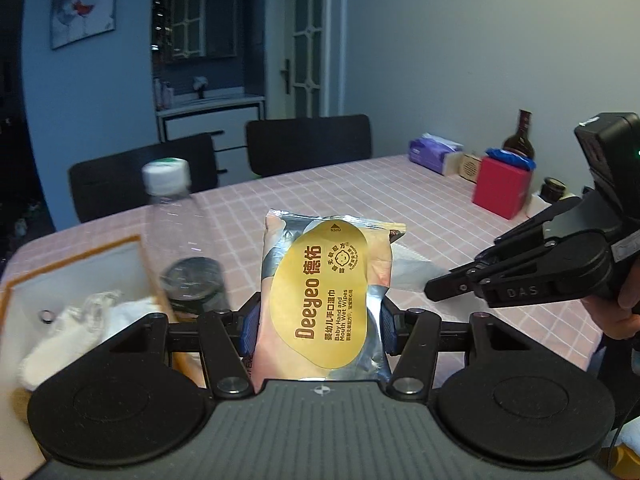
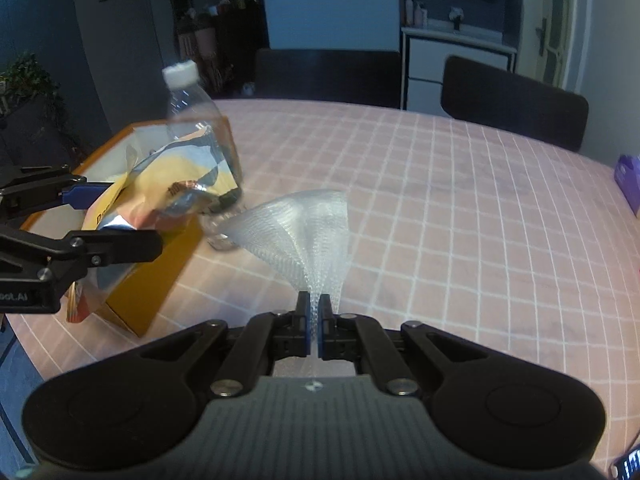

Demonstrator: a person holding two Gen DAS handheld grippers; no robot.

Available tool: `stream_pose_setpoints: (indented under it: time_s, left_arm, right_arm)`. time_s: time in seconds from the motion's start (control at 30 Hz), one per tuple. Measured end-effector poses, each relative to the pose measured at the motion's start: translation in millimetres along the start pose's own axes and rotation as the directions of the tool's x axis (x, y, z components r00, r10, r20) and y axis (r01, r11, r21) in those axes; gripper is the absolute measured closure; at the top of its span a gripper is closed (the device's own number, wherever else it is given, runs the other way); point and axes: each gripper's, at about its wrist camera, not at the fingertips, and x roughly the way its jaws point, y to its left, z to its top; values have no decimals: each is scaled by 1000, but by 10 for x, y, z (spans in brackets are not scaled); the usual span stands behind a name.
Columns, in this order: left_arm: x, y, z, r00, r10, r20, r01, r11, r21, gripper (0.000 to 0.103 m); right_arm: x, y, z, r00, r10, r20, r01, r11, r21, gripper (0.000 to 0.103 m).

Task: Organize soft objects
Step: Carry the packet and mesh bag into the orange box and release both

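Clear plastic bottle (image 2: 202, 136) stands against the orange-edged box (image 2: 156, 280), beside bubble wrap (image 2: 304, 228).

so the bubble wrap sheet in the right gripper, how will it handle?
Likely floppy: the bubble wrap fans out limply from where the right gripper pinches it. Probably very light, being thin and see-through. It may sway or snag near the bottle.

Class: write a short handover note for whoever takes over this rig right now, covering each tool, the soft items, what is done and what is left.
Left tool: shut on the wet wipes pack, held above the table.
Right tool: shut on a bubble wrap sheet, also lifted.
Orange-edged box sits at the table's left; a white cloth already lies inside.
A clear bottle stands beside the box.
Left: probably place the pack and the wrap in the box.
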Motion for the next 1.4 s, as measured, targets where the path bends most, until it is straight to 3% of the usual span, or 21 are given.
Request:
stream_pose_setpoints:
  time_s: [0.23,0.53,0.7,0.83,1.07,1.3,1.4]
  left_arm:
    - [-320,476,-10,991,131,39,-131,991,-25,39]
    - [-394,1084,-129,970,241,-33,-243,965,-101,39]
    - [-289,1428,-291,962,231,-147,-251,958,-137,39]
    - [-240,1476,-455,945,221,-240,-244,967,-70,39]
    - [-126,1464,-608,914,213,-345,-217,976,27,39]
    - [6,1606,-627,888,144,-438,-172,985,-26,36]
    - [27,1624,-635,880,134,-456,-170,985,-39,30]
  right_arm:
    - [29,501,368,996,72,53,-68,995,-70,103]
    - [443,1191,755,982,187,40,-181,978,-107,103]
    - [889,1518,890,965,251,-76,-258,962,-94,103]
    - [1162,1732,882,938,292,-187,-315,943,-109,103]
    - [1498,1860,758,916,241,-322,-297,945,-138,103]
    - [1636,2022,723,914,185,-361,-275,937,-215,103]
    - [1600,2060,706,916,161,-368,-268,927,-262,98]
